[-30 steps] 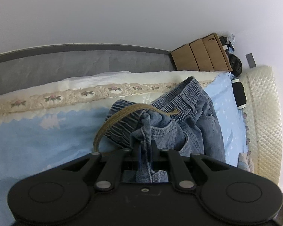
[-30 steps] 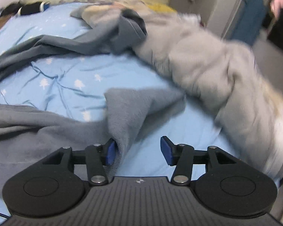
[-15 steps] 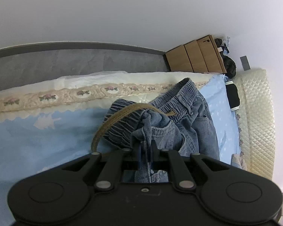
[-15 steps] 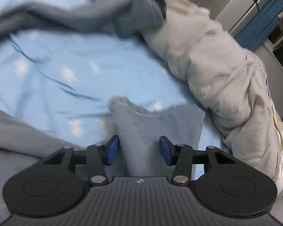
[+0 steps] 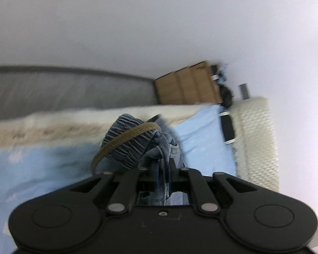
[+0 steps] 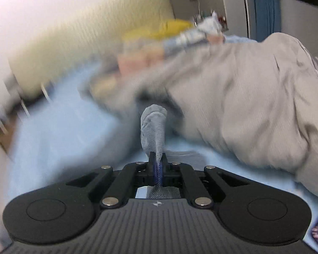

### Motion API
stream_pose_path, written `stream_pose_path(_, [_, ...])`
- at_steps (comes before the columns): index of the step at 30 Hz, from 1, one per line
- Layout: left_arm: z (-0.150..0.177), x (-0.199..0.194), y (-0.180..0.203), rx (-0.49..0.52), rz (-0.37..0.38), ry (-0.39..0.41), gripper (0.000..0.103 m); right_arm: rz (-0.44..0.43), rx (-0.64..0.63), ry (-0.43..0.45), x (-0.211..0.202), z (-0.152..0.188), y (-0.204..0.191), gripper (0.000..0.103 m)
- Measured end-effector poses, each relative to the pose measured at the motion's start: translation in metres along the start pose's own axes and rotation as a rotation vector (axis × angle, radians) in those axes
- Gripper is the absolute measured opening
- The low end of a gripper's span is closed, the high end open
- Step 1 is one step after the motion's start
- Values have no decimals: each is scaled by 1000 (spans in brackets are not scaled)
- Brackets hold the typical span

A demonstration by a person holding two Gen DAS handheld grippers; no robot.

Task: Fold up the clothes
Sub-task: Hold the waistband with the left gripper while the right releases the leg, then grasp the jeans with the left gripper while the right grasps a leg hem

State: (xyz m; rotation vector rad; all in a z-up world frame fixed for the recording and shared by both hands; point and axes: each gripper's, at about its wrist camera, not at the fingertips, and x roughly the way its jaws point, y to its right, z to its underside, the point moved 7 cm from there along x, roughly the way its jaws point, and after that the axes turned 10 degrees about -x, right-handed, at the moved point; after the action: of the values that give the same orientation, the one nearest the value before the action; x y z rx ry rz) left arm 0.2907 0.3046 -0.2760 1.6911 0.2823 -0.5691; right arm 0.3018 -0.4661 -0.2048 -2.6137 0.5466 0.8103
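My left gripper [image 5: 161, 166] is shut on a fold of blue denim jeans [image 5: 127, 142] and holds them bunched up above the light blue bedsheet [image 5: 42, 169]. A brown woven belt [image 5: 125, 140] loops over the jeans' striped waistband. My right gripper [image 6: 158, 165] is shut on a corner of grey-blue fabric [image 6: 153, 124], which stands up between the fingers and hangs down below them. Both views are blurred by motion.
A grey quilted blanket [image 6: 254, 110] lies heaped at the right of the bed. A cream padded headboard [image 5: 256, 137] runs along the right. A lace-edged pillow [image 5: 53, 124], a grey bed rail [image 5: 70, 89] and a wooden cabinet [image 5: 188, 84] stand behind.
My right gripper has closed on the grey-blue fabric and lifted it off the sheet. My left gripper has raised the jeans, which now hang bunched instead of lying spread.
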Motion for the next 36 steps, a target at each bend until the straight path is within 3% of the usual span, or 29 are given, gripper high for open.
stream_pose_path(2, [-6, -12, 11, -3, 17, 24, 6, -49, 78, 72, -22, -33, 9, 0])
stream_pose_path(6, [-14, -28, -6, -43, -9, 57, 7, -12, 139, 130, -47, -51, 59, 0])
stream_pose_path(8, [-12, -30, -25, -59, -41, 57, 7, 36, 158, 89, -45, -30, 86, 0])
stream_pose_path(14, [2, -23, -99, -94, -168, 58, 7, 156, 177, -175, -7, 94, 143, 0])
stream_pose_path(17, [7, -23, -111, -61, -210, 32, 7, 189, 170, -285, 7, 143, 156, 0])
stream_pose_path(22, [6, -32, -102, -3, -243, 29, 11, 234, 123, -348, 6, 168, 165, 5])
stream_pose_path(25, [6, -41, -89, 32, -241, 21, 19, 265, 91, -346, -10, 161, 164, 22])
stream_pose_path(26, [8, -44, -82, 57, -247, 17, 27, 279, 69, -331, -13, 158, 164, 26])
stream_pose_path(30, [22, -38, -46, 199, -225, -4, 43, 259, -47, -213, -16, 120, 139, 46])
stream_pose_path(36, [70, 46, 3, 309, -143, -159, 51, 25, -178, -128, 48, 83, 60, 52])
